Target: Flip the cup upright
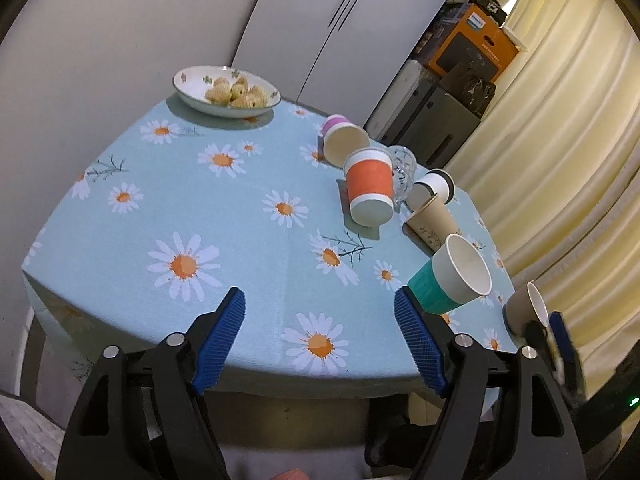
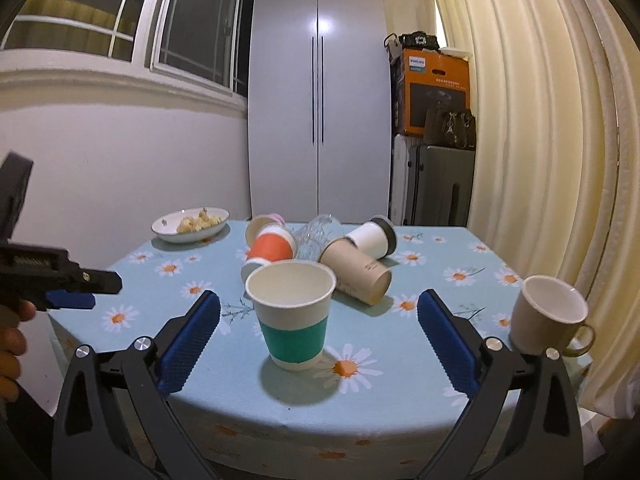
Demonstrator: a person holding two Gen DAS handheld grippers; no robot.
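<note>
A teal-banded paper cup (image 2: 292, 314) stands upright on the daisy tablecloth, between and just beyond the fingers of my open, empty right gripper (image 2: 318, 340). It also shows in the left wrist view (image 1: 450, 278). Behind it lie several tipped cups: an orange one (image 2: 269, 248), a tan one (image 2: 356, 274), a white one with a dark lid (image 2: 372, 238), a pink one (image 2: 264, 222). My left gripper (image 1: 320, 336) is open and empty over the table's near edge; it shows at the left of the right wrist view (image 2: 70, 300).
A beige mug (image 2: 548, 314) stands upright at the table's right edge. A tipped clear glass (image 2: 316, 234) lies among the cups. A plate of snacks (image 2: 190, 224) sits at the far left. Curtains hang at the right; a cabinet and boxes stand behind.
</note>
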